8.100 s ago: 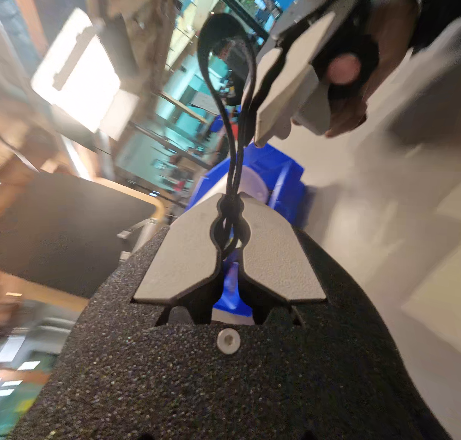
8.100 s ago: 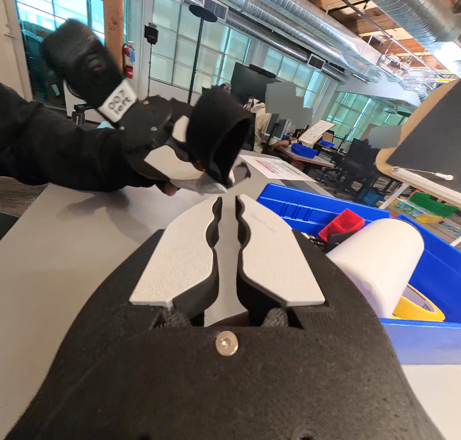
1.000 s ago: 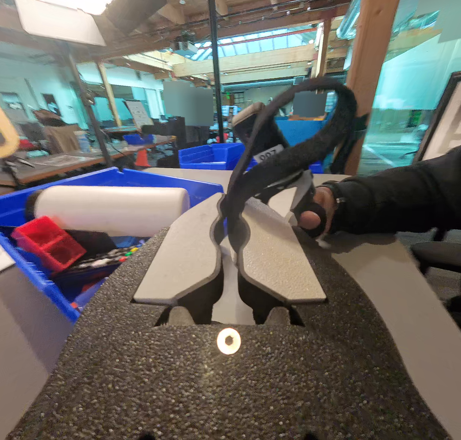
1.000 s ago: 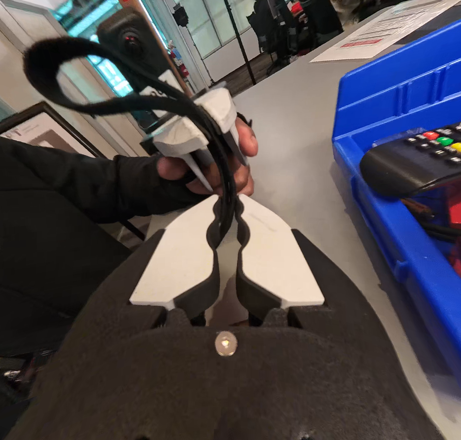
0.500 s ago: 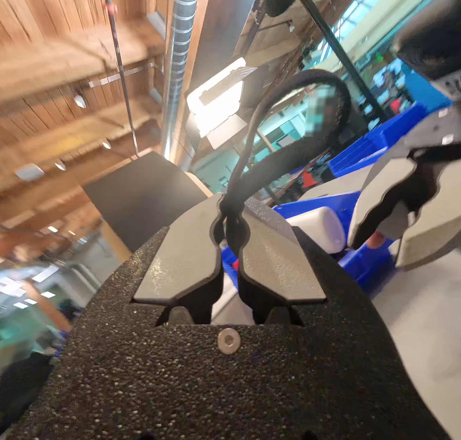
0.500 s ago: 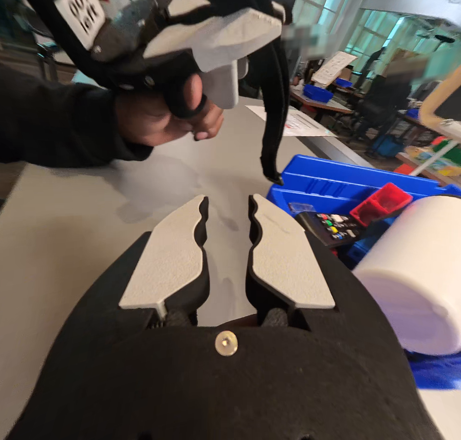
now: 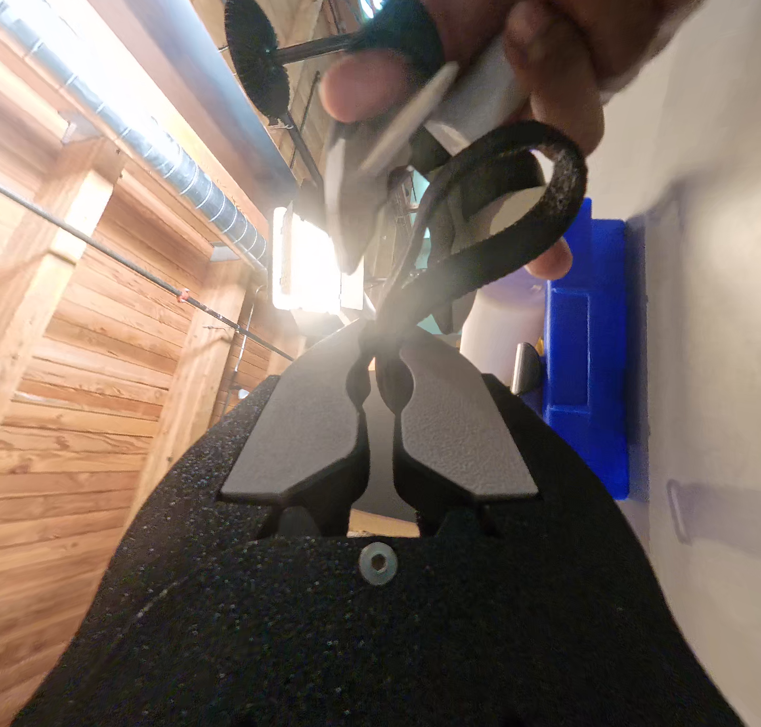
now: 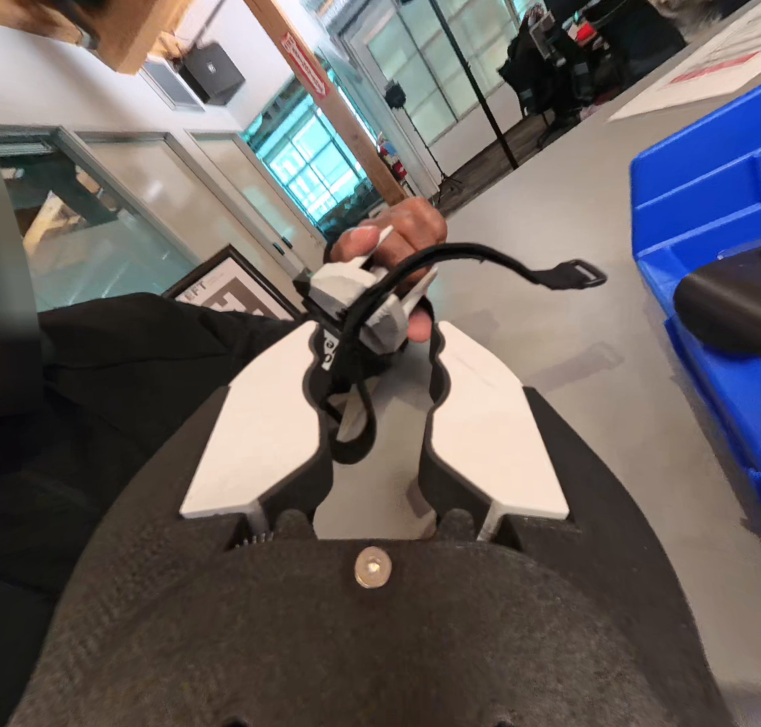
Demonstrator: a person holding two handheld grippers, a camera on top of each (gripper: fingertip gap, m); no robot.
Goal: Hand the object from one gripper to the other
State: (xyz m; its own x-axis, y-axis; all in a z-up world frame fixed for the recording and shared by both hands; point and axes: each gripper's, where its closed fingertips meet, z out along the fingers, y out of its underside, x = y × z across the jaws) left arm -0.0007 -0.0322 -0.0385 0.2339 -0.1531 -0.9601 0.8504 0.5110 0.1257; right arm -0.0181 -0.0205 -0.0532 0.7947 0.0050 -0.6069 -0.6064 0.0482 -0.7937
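A black strap (image 7: 570, 196) is pinched between the fingertips of my left gripper (image 7: 381, 336), which is shut on it. The strap curls up and right in a loop. In the right wrist view my right gripper (image 8: 376, 330) is open wide. A loop of the strap (image 8: 358, 439) hangs between its two fingers and looks apart from both. The strap's buckle end (image 8: 576, 279) sticks out to the right. The left gripper (image 8: 362, 307), held by a hand, sits just past my right fingertips. The right gripper's blurred grey fingers (image 7: 346, 221) and a hand show close above in the left wrist view.
A blue bin (image 8: 692, 196) stands on the grey table (image 8: 535, 221) at the right, with a black remote (image 8: 724, 307) in it. The bin (image 7: 589, 357) and a white roll (image 7: 494, 328) also show in the tilted left wrist view. A dark sleeve (image 8: 144, 377) fills the left.
A second ago both grippers were shut on the strap. The right one let go, drew back, then opened wider and came in around the strap's loop. The left gripper tilted, strap still held.
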